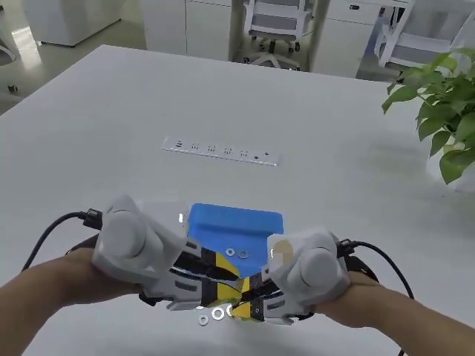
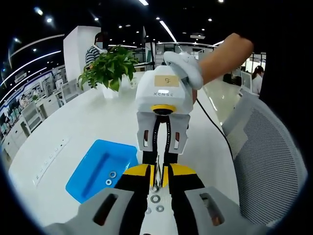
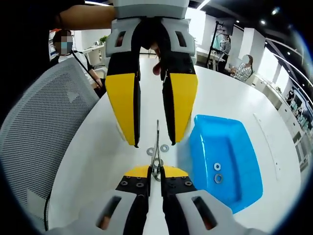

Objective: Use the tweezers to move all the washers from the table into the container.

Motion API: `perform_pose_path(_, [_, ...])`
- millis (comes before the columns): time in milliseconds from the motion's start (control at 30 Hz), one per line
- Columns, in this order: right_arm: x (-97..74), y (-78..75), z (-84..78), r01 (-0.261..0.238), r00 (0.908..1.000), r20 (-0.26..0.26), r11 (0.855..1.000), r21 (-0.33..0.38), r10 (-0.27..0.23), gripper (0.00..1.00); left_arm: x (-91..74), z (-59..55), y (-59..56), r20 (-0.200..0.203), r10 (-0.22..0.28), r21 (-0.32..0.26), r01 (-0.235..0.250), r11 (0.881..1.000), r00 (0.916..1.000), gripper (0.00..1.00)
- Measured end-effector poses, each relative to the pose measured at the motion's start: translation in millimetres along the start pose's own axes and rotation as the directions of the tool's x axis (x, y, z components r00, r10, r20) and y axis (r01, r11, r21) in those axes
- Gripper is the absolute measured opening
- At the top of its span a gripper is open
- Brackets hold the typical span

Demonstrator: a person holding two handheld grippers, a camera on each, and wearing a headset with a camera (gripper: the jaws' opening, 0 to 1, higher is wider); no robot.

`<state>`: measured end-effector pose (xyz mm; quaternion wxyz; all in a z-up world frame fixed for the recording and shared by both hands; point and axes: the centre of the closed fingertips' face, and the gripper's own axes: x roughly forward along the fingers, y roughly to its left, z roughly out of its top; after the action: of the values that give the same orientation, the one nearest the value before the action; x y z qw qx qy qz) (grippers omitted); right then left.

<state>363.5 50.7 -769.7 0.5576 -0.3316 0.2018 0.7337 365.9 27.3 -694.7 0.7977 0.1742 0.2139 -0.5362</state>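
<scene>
Blue container (image 3: 230, 147) by the worktop's (image 1: 223, 96) near edge holds two washers (image 3: 217, 167); loose washers (image 3: 165, 148) lie beside it. Jaws of the right gripper (image 3: 155, 174) clamp tweezers (image 3: 157, 132); those of the left gripper (image 3: 154, 143) stand apart. Best to pinch one washer squarely and lift slowly.

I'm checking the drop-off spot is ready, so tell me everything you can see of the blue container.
The blue container is a shallow, open-topped rectangular tray with rounded corners and low sloping walls, plastic by its look. It lies flat on the white table, mouth up. Two washers rest on its floor, close together; the rest of the floor that shows is bare.
</scene>
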Motion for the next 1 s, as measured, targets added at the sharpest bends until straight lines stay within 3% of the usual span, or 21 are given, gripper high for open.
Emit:
perform_pose_path(367, [-13.4, 0.9, 9.1, 0.009, 1.0000, 0.003, 1.000, -0.017, -0.009, 0.09, -9.2, 2.8, 6.3, 0.051, 0.039, -0.039, -0.037, 0.999, 0.9979, 0.49])
perform_pose_path(667, [-24.2, -1.4, 17.2, 0.018, 0.9998, 0.011, 1.000, -0.023, -0.018, 0.09, -20.8, -3.1, 11.0, 0.064, 0.096, -0.110, -0.089, 0.990, 0.9933, 0.71])
perform_pose_path(1000, [-35.3, -6.3, 29.5, 0.027, 0.9993, 0.025, 0.999, -0.025, -0.027, 0.09, -32.7, -10.3, 12.8, 0.087, 0.134, -0.179, -0.117, 0.977, 0.9872, 0.85])
